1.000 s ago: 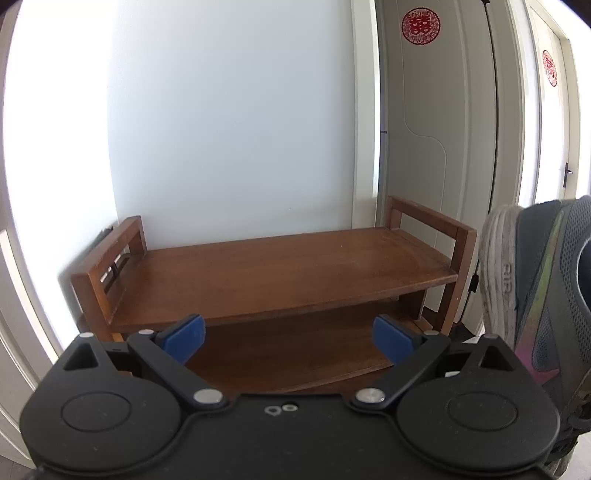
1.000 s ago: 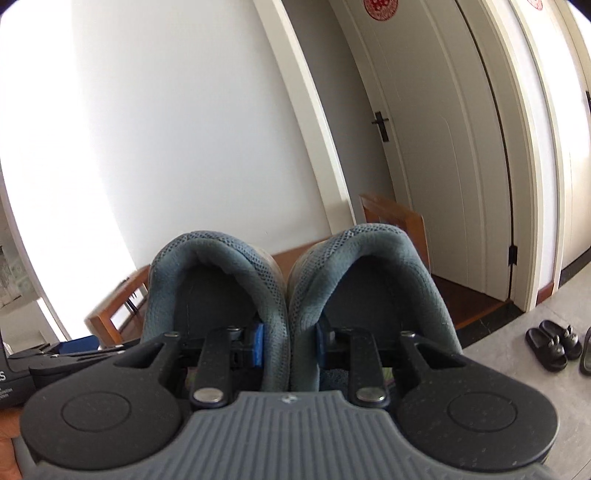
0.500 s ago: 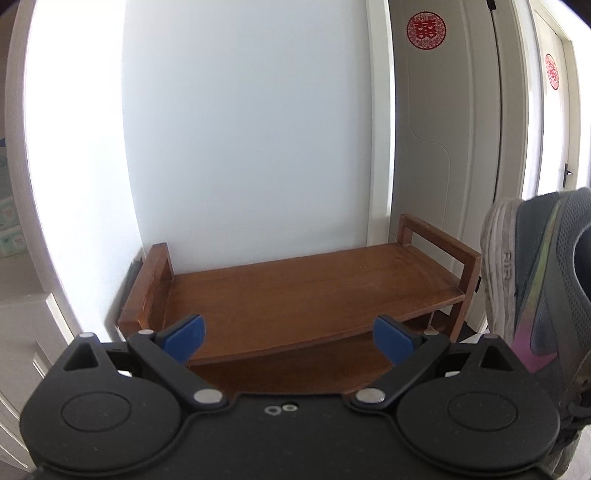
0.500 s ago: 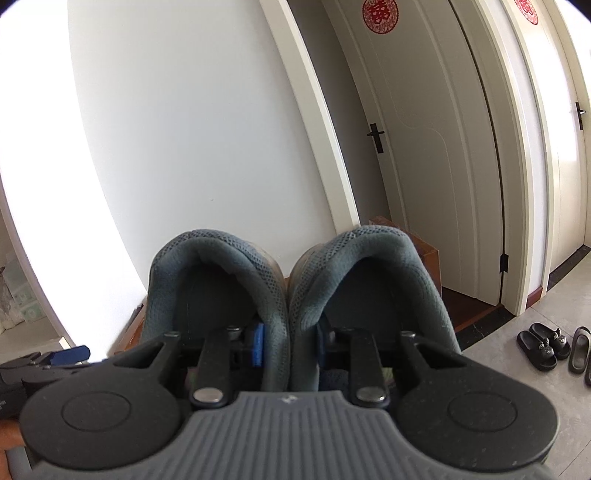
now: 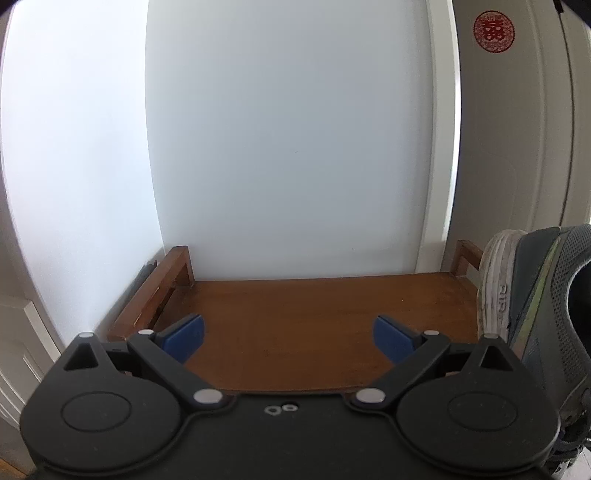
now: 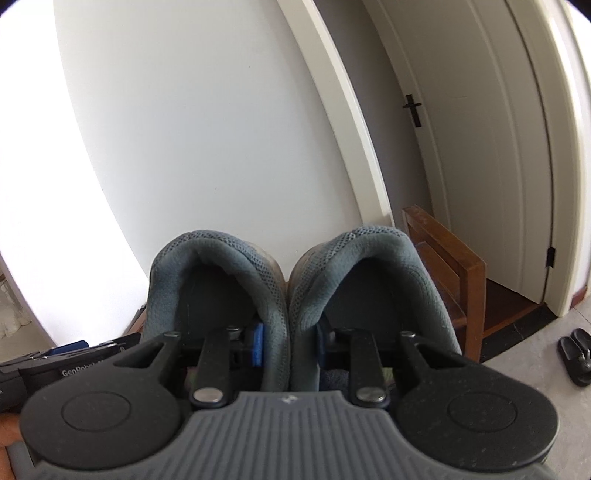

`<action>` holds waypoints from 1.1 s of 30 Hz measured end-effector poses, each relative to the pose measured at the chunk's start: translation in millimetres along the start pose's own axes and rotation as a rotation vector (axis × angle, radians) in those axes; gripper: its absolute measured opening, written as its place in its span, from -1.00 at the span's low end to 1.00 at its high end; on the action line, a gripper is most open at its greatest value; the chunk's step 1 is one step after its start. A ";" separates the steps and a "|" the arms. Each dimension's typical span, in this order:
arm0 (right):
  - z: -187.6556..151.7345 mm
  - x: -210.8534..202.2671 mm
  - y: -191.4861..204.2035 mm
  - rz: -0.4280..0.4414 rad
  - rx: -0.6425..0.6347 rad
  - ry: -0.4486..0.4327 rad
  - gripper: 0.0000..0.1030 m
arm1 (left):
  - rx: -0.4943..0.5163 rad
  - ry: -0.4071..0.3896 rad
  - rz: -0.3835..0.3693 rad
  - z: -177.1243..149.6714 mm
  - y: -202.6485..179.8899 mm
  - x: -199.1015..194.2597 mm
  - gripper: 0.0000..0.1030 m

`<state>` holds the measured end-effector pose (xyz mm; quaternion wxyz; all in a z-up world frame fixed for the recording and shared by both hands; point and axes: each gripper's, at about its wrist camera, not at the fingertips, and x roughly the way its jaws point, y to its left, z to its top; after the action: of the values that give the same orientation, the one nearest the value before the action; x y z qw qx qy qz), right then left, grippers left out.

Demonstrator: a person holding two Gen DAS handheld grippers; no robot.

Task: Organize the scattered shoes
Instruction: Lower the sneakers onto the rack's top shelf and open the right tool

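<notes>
The right gripper (image 6: 287,341) is seen with its jaws narrowed and clamped on a pair of sneakers (image 6: 288,280). One blue pad (image 6: 257,343) sits inside each shoe opening, and the two adjoining inner collars are pressed together between them. The pair is held heel-first toward the camera, above the near right end of the wooden bench (image 6: 448,258).

The left gripper (image 5: 290,338) is seen with its jaws spread wide and nothing between them; no contact is noted. It hangs over the bench top (image 5: 314,317), which lies bare beneath it. The held sneakers appear at the right edge of the left view (image 5: 535,295), beside that gripper.

The bench is backed by a white wall (image 5: 288,147). To the right stands a white door (image 6: 480,147) with a dark handle (image 6: 413,110); a red round sticker (image 5: 494,26) is fixed to a door. Black slippers (image 6: 576,354) lie on the grey floor at far right, well apart from the bench.

The sneakers are of grey mesh with padded collars and a worn white sole. The bench is of brown, smooth wood with railed ends.
</notes>
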<state>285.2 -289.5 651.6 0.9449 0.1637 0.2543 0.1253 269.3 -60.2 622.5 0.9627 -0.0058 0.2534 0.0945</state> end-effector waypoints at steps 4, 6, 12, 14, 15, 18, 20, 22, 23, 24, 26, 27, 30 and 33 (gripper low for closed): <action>22.8 38.1 -26.9 0.040 -0.050 0.040 -0.43 | -0.035 0.001 0.063 8.6 -22.8 18.2 0.91; 34.3 61.8 -40.0 0.044 -0.066 0.051 -0.43 | -0.054 0.010 0.086 10.7 -29.6 27.0 0.91; 54.3 127.5 -65.1 0.015 -0.026 0.092 -0.43 | -0.053 0.011 0.107 11.9 -42.5 58.6 0.92; 56.6 146.6 -70.8 0.003 -0.020 0.102 -0.43 | -0.064 0.019 0.104 11.1 -45.0 73.6 0.92; 57.5 156.9 -73.7 -0.003 -0.018 0.108 -0.43 | -0.069 0.024 0.100 10.3 -45.8 80.4 0.92; 57.3 189.1 -81.0 -0.021 -0.006 0.136 -0.43 | -0.070 0.026 0.099 8.2 -49.7 95.9 0.92; 55.2 214.9 -83.8 -0.032 -0.011 0.149 -0.41 | -0.064 0.026 0.100 6.6 -51.8 105.3 0.92; 56.4 233.6 -83.7 -0.047 -0.026 0.157 -0.40 | -0.059 0.029 0.103 4.6 -53.0 115.8 0.92; 56.8 242.3 -84.0 -0.053 -0.030 0.163 -0.39 | -0.061 0.034 0.107 3.3 -52.9 122.4 0.92; 56.5 251.7 -85.1 -0.057 -0.025 0.175 -0.39 | -0.062 0.039 0.110 2.2 -52.8 128.3 0.92; 55.8 271.0 -87.2 -0.067 -0.018 0.199 -0.39 | -0.068 0.049 0.115 -0.3 -52.7 138.1 0.92; 54.4 281.1 -87.1 -0.074 -0.025 0.215 -0.37 | -0.071 0.051 0.116 -1.8 -52.6 141.8 0.92; 51.1 302.5 -86.1 -0.094 -0.028 0.261 -0.34 | -0.068 0.053 0.118 -7.2 -53.5 148.3 0.92; 46.7 322.1 -84.6 -0.110 -0.038 0.306 -0.31 | -0.076 0.062 0.118 -13.2 -52.7 152.6 0.92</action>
<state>592.8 -275.3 516.6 0.9036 0.1105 0.4013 0.1016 403.0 -85.4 534.4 0.9462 -0.0301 0.2793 0.1605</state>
